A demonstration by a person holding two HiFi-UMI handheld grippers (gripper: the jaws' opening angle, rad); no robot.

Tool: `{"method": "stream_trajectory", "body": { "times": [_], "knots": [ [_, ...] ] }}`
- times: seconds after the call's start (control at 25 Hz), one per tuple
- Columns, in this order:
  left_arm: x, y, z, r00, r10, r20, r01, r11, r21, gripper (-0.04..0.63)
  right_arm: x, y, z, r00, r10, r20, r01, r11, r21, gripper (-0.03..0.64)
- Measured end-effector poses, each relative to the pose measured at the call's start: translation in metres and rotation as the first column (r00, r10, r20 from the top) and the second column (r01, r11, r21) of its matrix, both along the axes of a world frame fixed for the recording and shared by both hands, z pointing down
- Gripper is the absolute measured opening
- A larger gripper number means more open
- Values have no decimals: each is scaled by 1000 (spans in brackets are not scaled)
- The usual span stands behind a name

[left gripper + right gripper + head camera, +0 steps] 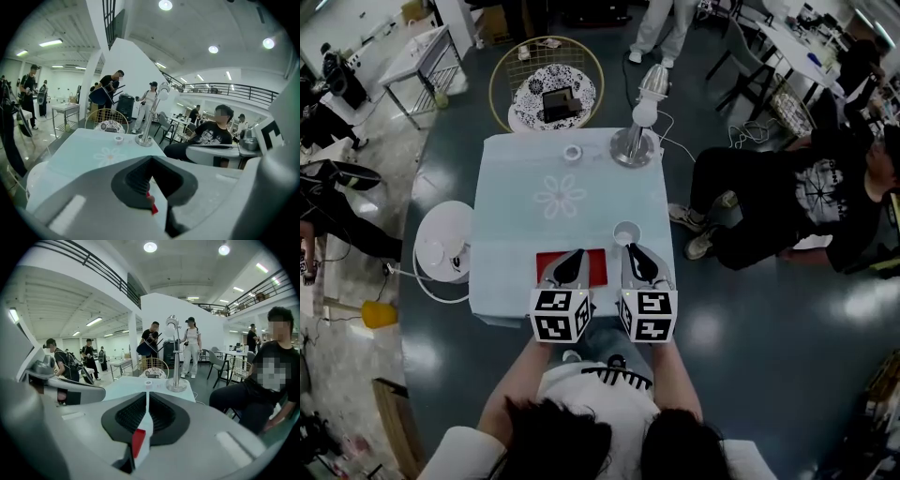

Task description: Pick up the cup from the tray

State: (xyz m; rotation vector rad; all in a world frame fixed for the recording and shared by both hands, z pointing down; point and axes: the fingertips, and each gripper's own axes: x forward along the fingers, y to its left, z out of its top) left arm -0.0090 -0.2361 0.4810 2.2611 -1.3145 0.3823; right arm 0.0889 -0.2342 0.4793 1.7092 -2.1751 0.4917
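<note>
Pre-grasp step, nothing picked yet. White round open-topped cup stands on the pale cloth-covered worktop, apparently just off the far right corner of the flat red rectangular tray, not on it. Right gripper is clenched and empty, tip just short of the cup. Left gripper is also clenched and empty, over the tray. Next, likely: part the right jaws, ease forward, straddle the cup wall. The cup looks smooth and rigid.

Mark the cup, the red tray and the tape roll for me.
cup (pixel 626 233): head view, its open top.
red tray (pixel 597 269): head view, bare right part.
tape roll (pixel 573 152): head view, its ring.
</note>
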Motion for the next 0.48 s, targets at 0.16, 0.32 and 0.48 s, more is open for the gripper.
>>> {"method": "stream_trajectory", "body": {
  "times": [0.16,0.32,0.48],
  "knots": [
    [-4,16,-7,1000,1,-17,0,1000,18,0,-7,16,-7,1000,-1,-10,1,1000,15,21],
    [-9,32,-14,999,3,-36,-2,999,40,1,-20,33,-13,1000,-17,-22,18,999,26,21],
    [-14,55,-19,999,11,-38,-9,998,54,1,-29,57,-16,999,-28,-41,30,999,30,21]
  ]
}}
